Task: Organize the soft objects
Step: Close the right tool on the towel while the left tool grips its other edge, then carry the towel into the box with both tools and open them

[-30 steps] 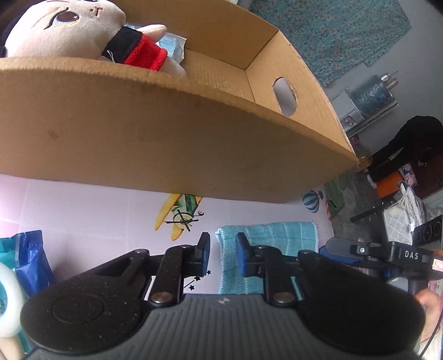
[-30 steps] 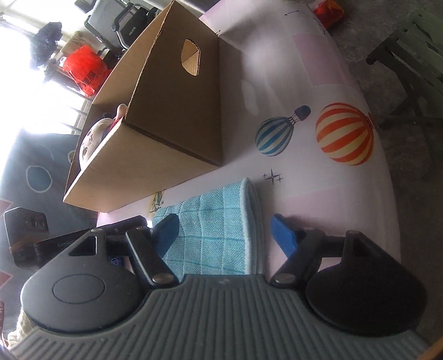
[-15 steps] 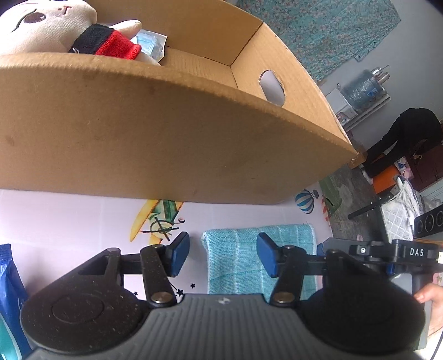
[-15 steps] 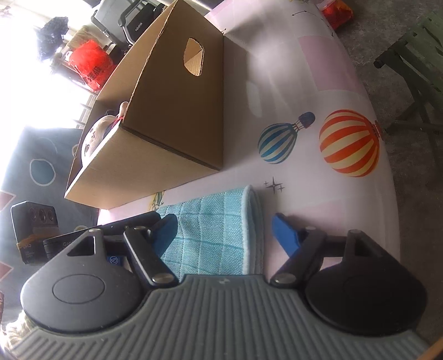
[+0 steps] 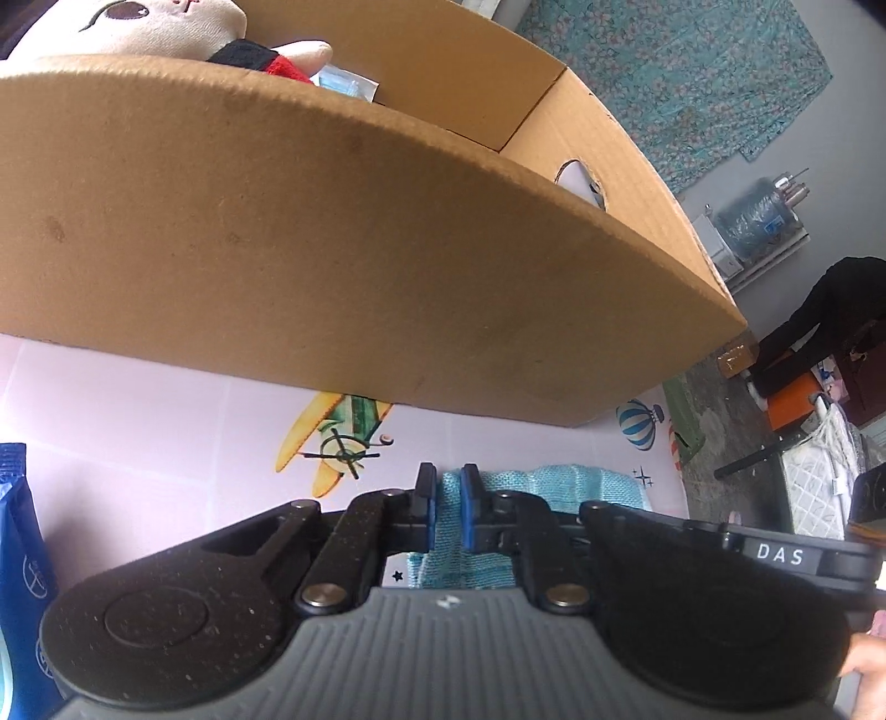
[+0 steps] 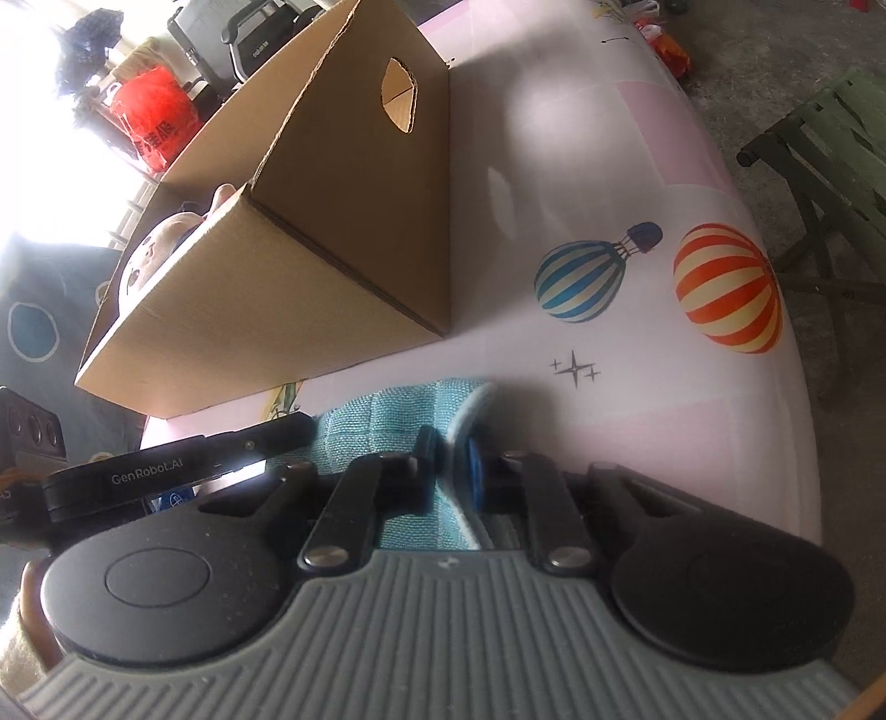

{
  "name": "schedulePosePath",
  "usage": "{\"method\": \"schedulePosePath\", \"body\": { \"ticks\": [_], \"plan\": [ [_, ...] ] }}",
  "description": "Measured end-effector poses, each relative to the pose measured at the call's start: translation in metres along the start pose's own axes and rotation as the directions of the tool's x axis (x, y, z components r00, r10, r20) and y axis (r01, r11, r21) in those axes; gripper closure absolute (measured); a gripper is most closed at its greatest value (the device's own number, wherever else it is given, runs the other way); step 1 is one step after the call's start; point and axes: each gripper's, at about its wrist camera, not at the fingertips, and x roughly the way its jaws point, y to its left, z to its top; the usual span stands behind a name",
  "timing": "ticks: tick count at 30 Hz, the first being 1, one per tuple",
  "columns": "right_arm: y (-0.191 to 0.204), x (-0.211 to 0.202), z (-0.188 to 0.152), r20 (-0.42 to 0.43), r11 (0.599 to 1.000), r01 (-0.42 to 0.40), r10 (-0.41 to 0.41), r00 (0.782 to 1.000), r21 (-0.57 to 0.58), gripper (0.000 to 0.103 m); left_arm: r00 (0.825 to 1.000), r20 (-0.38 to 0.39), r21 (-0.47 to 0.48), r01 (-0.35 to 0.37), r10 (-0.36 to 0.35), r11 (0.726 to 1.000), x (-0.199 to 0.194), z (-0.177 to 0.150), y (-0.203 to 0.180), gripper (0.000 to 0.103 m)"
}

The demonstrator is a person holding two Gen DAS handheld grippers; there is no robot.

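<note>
The teal towel point(image 5: 531, 487) is lying folded on the pink printed mat point(image 6: 609, 166), just in front of the cardboard box point(image 5: 332, 249), and both grippers are biting it at once. The left gripper point(image 5: 444, 509) is pinching the towel's left side with its jaws nearly together on the cloth; the right gripper point(image 6: 448, 459) is clamping the thick folded edge on the side away from the box's near corner. Holding the towel at two spread points is likely meant to keep the fold from sagging open as it is being raised, since limp cloth gripped at one spot would droop. The towel is sitting this close to the box probably because the box is where soft things are going: a plush doll point(image 5: 138, 27) is already resting inside it, against the left end, beside a small clear packet point(image 5: 349, 86). A blue pouch point(image 5: 22, 581) is lying on the mat left of the box front, apart from the towel
</note>
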Motion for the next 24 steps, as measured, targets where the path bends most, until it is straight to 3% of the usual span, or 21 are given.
{"method": "schedulePosePath", "body": {
  "ticks": [5, 9, 12, 16, 19, 24],
  "plan": [
    [0.01, -0.029, -0.015, 0.079, 0.997, -0.073, 0.075, 0.994, -0.028, 0.094, 0.999, 0.041, 0.042, 0.029, -0.031, 0.999, -0.025, -0.01, 0.001, 0.095],
    [0.04, -0.07, -0.021, 0.161, 0.979, -0.158, 0.177, 0.971, -0.125, 0.094, 0.992, 0.113, 0.115, 0.047, -0.06, 0.992, -0.066, -0.015, -0.007, 0.095],
    [0.069, -0.099, -0.017, 0.209, 0.961, -0.184, 0.227, 0.951, -0.206, 0.094, 0.977, 0.186, 0.15, 0.08, -0.108, 0.985, -0.102, -0.005, -0.013, 0.095],
    [0.104, -0.119, 0.018, 0.249, 0.936, -0.21, 0.282, 0.927, -0.282, 0.094, 0.943, 0.305, 0.207, 0.071, -0.133, 0.976, -0.147, 0.035, -0.025, 0.095],
    [0.131, -0.114, 0.058, 0.282, 0.938, -0.123, 0.22, 0.934, -0.323, 0.094, 0.93, 0.351, 0.229, 0.025, -0.106, 0.973, -0.153, 0.081, -0.035, 0.095],
    [0.156, -0.072, 0.14, 0.283, 0.948, -0.008, 0.103, 0.954, -0.317, 0.094, 0.938, 0.346, 0.189, -0.047, -0.022, 0.981, -0.118, 0.156, -0.036, 0.095]
  ]
}}
